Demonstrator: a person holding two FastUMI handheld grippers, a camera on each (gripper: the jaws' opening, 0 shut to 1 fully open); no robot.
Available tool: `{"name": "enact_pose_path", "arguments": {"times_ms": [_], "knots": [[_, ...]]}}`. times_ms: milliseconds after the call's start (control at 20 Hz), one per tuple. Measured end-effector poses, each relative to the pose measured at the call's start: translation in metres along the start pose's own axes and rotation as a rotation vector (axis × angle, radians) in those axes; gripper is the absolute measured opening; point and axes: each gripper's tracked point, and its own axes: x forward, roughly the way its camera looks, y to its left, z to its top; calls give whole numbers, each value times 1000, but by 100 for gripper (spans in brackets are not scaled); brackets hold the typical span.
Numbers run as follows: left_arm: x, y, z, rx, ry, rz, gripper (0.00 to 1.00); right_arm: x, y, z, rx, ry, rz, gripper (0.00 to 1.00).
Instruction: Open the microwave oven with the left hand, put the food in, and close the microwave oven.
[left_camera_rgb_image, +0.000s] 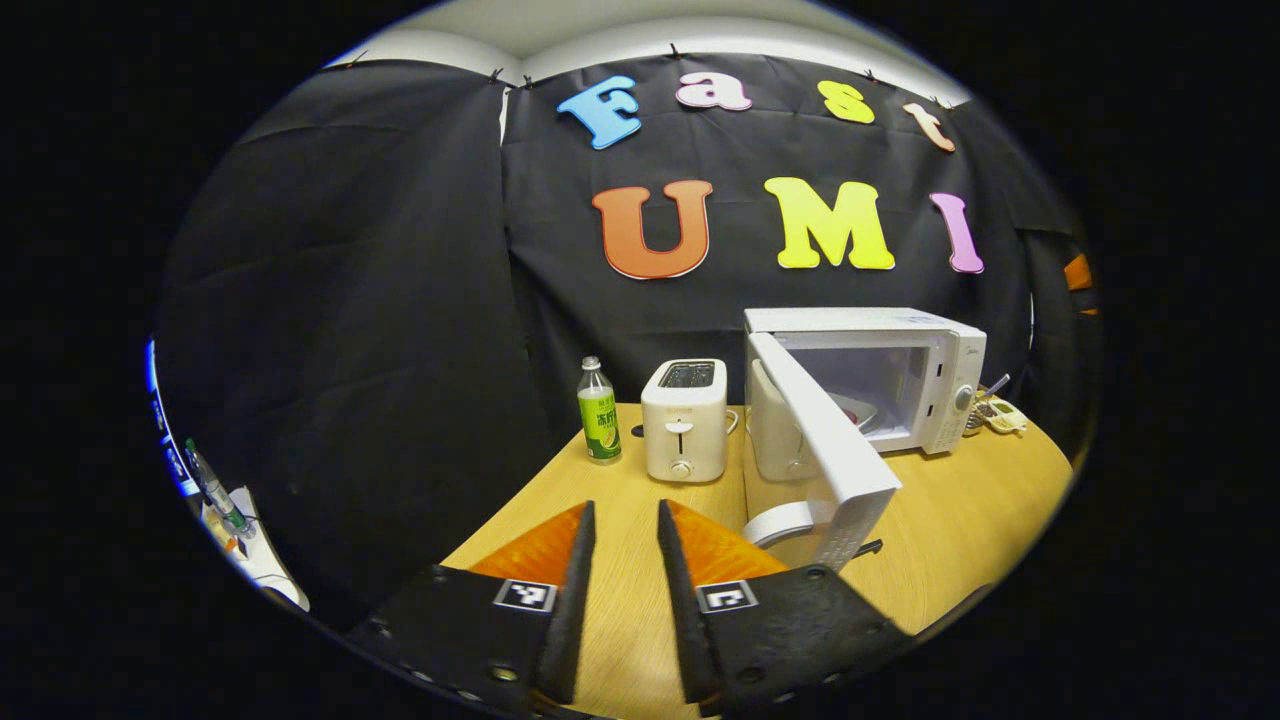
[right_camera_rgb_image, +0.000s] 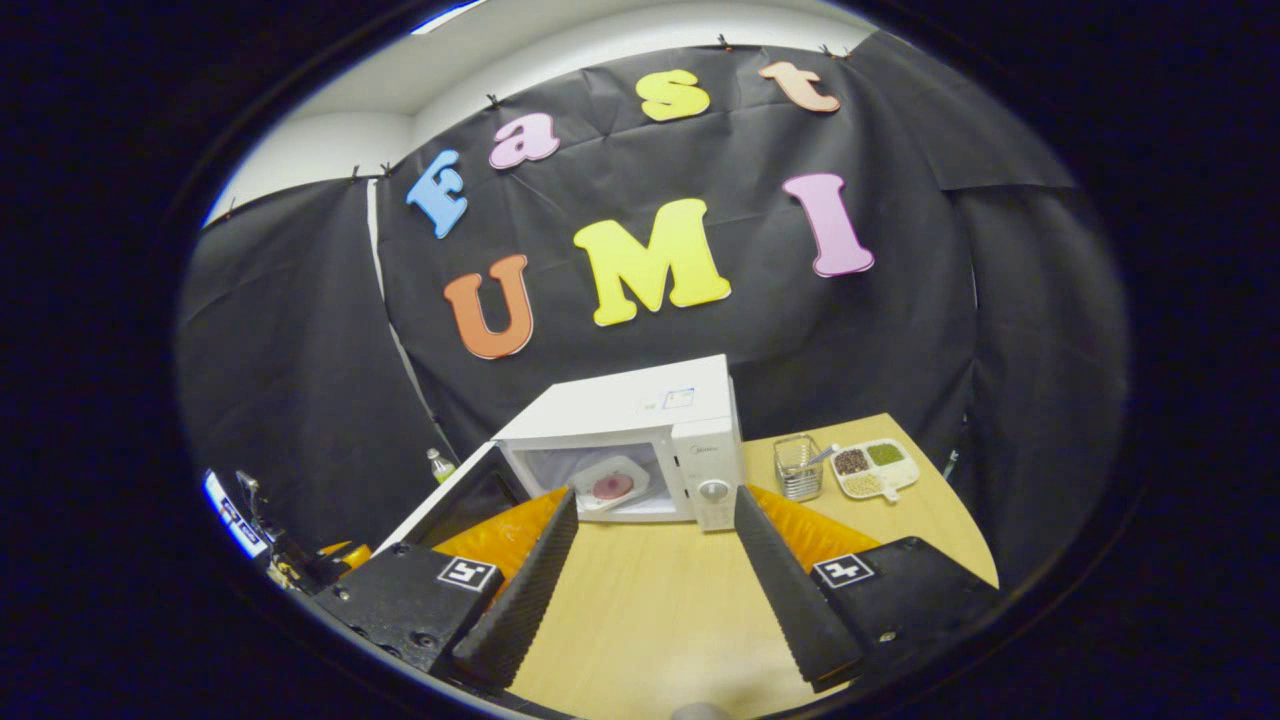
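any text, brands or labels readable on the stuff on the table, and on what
None reads clearly.
Bottle: green label with print, too small to read.
Microwave: sticker on top and a brand mark above the dial, both blurred.
Toaster: no visible text.
Gripper fingers: square pattern tags, not words.

Left gripper view: sat low over the pale wooden table (left_camera_rgb_image: 960, 520), faced the white box-shaped microwave oven (left_camera_rgb_image: 900, 350) at 1 o'clock, well apart | Right gripper view: looked from higher, oven (right_camera_rgb_image: 640, 420) at 12 o'clock, nearer | Shared: oven, table (right_camera_rgb_image: 640, 600).
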Motion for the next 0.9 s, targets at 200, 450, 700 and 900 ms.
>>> {"name": "enact_pose_path", "arguments": {"times_ms": [200, 450, 700, 900], "knots": [[15, -15, -6, 7, -23, -35, 0, -14, -1, 8, -11, -2, -5, 100], [25, -36, -19, 37, -6, -92, 0, -21, -4, 13, 0, -11, -23, 100], [20, -68, -25, 25, 7, -149, 11, -22, -13, 8, 50, 0, -41, 100], [15, -111, -26, 8, 6, -219, 0, -22, -22, 8, 64, 12, -51, 100]]}}
